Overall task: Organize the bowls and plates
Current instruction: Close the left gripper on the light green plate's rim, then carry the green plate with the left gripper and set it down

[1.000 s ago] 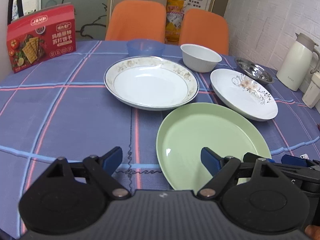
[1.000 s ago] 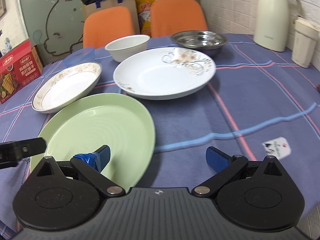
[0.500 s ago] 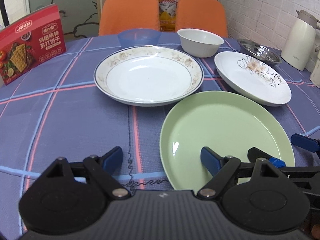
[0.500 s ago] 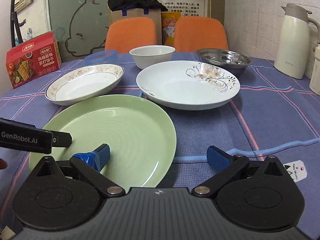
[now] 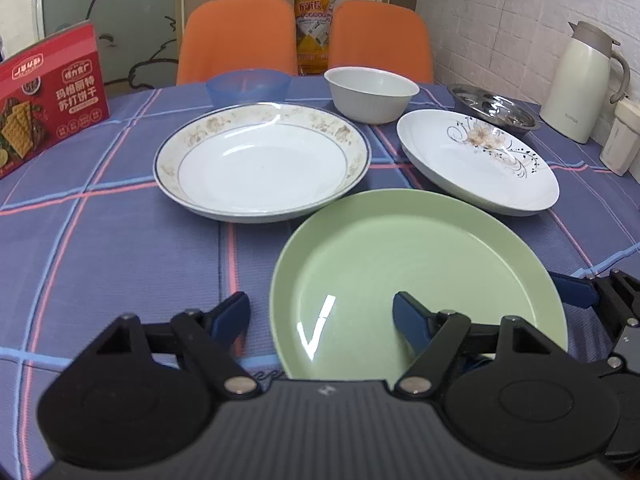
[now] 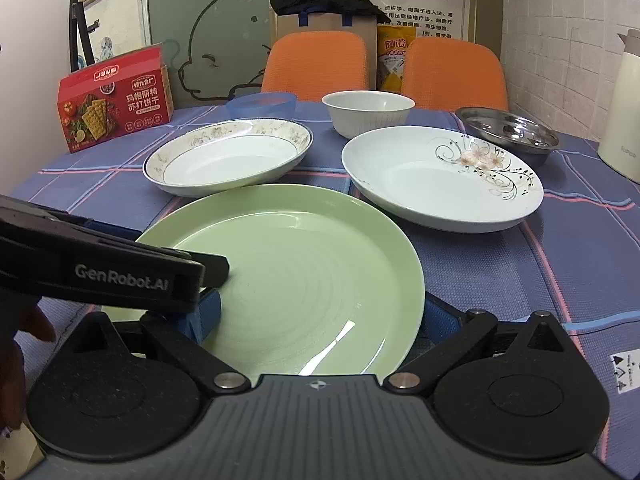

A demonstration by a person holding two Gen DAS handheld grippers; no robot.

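Note:
A pale green plate (image 5: pixel 420 272) (image 6: pixel 304 264) lies flat on the blue plaid tablecloth, nearest to me. My left gripper (image 5: pixel 320 316) is open, with the plate's near left rim between its fingers; the right finger (image 5: pixel 408 316) hangs over the plate. My right gripper (image 6: pixel 322 314) is open too, its left finger (image 6: pixel 204 312) over the plate and the right one just outside the rim. Behind stand a gold-rimmed white plate (image 5: pixel 262 168) (image 6: pixel 228 156), a floral white plate (image 5: pixel 476 160) (image 6: pixel 440 176), a white bowl (image 5: pixel 370 94) (image 6: pixel 368 114), a blue plastic bowl (image 5: pixel 248 86) (image 6: pixel 262 104) and a steel dish (image 5: pixel 492 110) (image 6: pixel 508 132).
A red cracker box (image 5: pixel 48 96) (image 6: pixel 116 96) stands at the back left. A cream thermos jug (image 5: pixel 580 80) (image 6: pixel 624 108) stands at the right by the brick wall. Two orange chairs (image 5: pixel 240 36) back the table's far edge. A hand shows at the left edge in the right wrist view.
Both grippers have closed in on the green plate from either side. The left gripper's arm now reaches well into the right wrist view. Both stay open; the dishes have not moved.

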